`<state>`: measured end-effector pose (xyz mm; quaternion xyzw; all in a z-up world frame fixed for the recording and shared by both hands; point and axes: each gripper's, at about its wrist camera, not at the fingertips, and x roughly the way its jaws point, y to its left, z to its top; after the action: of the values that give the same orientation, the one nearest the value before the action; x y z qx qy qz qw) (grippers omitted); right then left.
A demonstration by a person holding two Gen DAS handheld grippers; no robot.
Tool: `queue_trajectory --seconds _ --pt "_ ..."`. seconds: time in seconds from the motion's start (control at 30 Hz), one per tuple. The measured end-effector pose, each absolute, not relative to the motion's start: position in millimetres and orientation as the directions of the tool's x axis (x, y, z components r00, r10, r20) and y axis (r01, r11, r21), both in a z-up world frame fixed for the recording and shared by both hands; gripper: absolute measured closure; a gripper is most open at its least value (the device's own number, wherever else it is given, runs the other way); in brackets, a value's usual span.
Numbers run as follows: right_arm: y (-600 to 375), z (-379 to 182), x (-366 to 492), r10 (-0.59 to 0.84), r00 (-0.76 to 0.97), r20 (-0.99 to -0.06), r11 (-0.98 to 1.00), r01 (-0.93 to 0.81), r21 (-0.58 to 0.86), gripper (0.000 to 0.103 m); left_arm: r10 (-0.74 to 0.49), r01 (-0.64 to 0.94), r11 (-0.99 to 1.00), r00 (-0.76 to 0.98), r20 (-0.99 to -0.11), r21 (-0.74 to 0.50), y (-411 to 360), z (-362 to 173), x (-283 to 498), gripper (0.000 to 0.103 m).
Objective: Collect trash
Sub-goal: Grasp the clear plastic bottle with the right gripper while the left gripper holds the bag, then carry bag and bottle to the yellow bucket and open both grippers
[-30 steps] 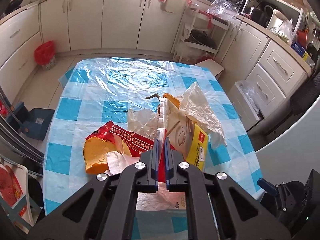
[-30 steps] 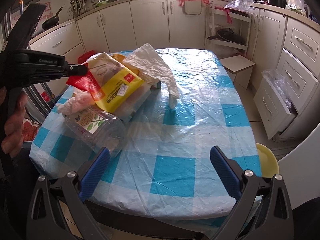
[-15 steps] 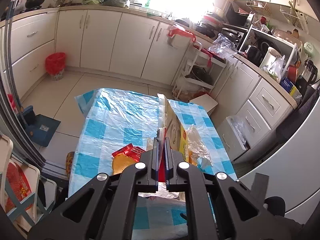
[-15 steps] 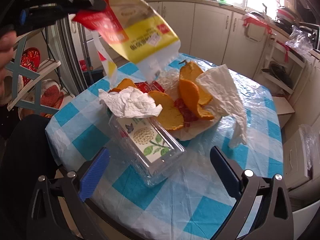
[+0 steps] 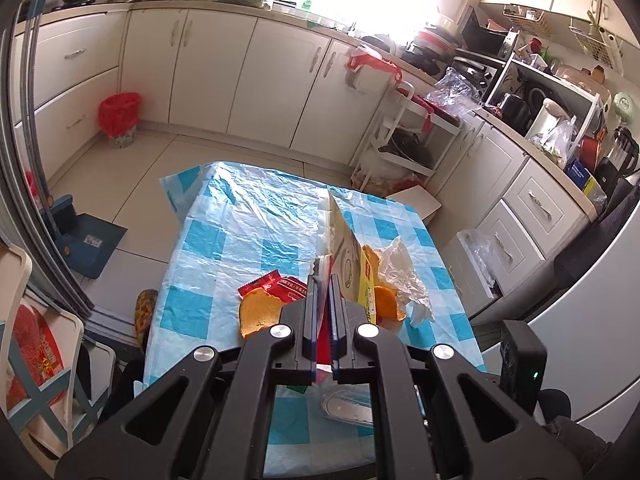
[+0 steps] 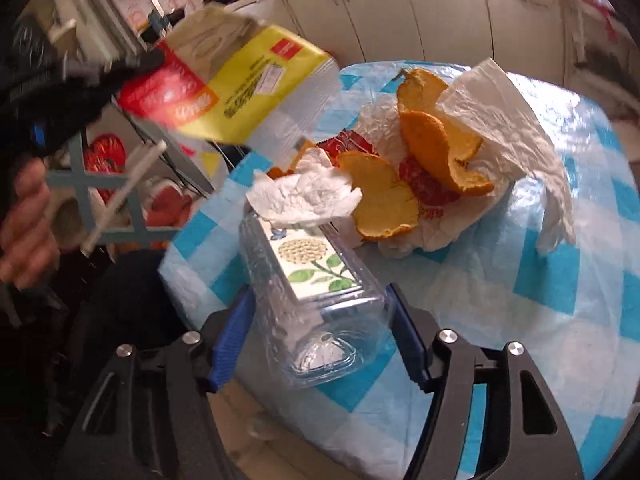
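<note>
1. Up at the left of the right wrist view, the left gripper (image 6: 132,62) is clenched on the red corner of a yellow and red wrapper (image 6: 236,92), which hangs in the air, clear of the table (image 6: 560,320); the view is blurred there.
2. In the left wrist view the same wrapper (image 5: 352,264) stands edge-on between the closed blue fingers (image 5: 310,312) of the left gripper (image 5: 324,312), above the checked blue and white cloth.
3. Near the table's front edge lies a clear plastic bottle (image 6: 316,300) on its side, flower label up, its base toward the camera.
4. The right gripper (image 6: 318,344) is spread wide, one blue finger (image 6: 230,344) on each side of the bottle's base; whether either pad touches it I cannot tell.
5. A crumpled white tissue (image 6: 308,200) rests on the bottle's far end.
6. Just beyond lie orange peels (image 6: 384,200), one curled piece upright, on red wrappers (image 6: 424,184) and crinkled white paper.
7. Farthest right, a white plastic bag (image 6: 512,128) drapes over the peels and trails down onto the cloth.
</note>
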<state>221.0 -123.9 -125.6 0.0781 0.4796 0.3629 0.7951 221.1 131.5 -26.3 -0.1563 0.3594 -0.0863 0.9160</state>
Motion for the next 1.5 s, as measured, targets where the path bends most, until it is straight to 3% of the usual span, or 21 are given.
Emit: queue_trajectory --seconds 0.1,0.27,0.63,0.93,1.13,1.5 --pt "-135.5 -117.7 221.2 0.664 0.278 -0.694 0.727 -0.459 0.511 0.043 -0.27 0.045 0.935 0.732 -0.626 -0.351 131.7 -25.5 218.9 0.098" --pt "-138.3 -98.0 191.9 0.588 0.337 -0.735 0.77 -0.511 0.382 0.044 -0.269 0.05 0.936 0.738 -0.619 -0.348 132.0 -22.3 215.7 0.098" --pt "-190.5 -70.4 159.9 0.515 0.445 -0.733 0.839 -0.435 0.325 0.046 -0.318 0.109 0.93 0.721 -0.616 -0.352 104.5 -18.3 209.0 0.098" --pt "-258.5 -46.7 146.6 0.375 0.586 -0.718 0.926 -0.272 0.261 0.046 -0.397 0.216 0.911 0.687 -0.609 -0.35 45.2 -9.4 206.4 0.098" --pt "-305.0 -49.3 145.4 0.188 0.642 -0.743 0.981 -0.088 0.172 0.046 -0.48 0.306 0.875 0.653 -0.585 -0.376 -7.5 -1.9 210.0 0.098" --pt "-370.9 -96.3 180.7 0.024 0.517 -0.855 0.989 0.114 0.096 0.046 -0.641 0.454 0.767 0.523 -0.561 -0.453 -124.2 -3.4 227.1 0.098"
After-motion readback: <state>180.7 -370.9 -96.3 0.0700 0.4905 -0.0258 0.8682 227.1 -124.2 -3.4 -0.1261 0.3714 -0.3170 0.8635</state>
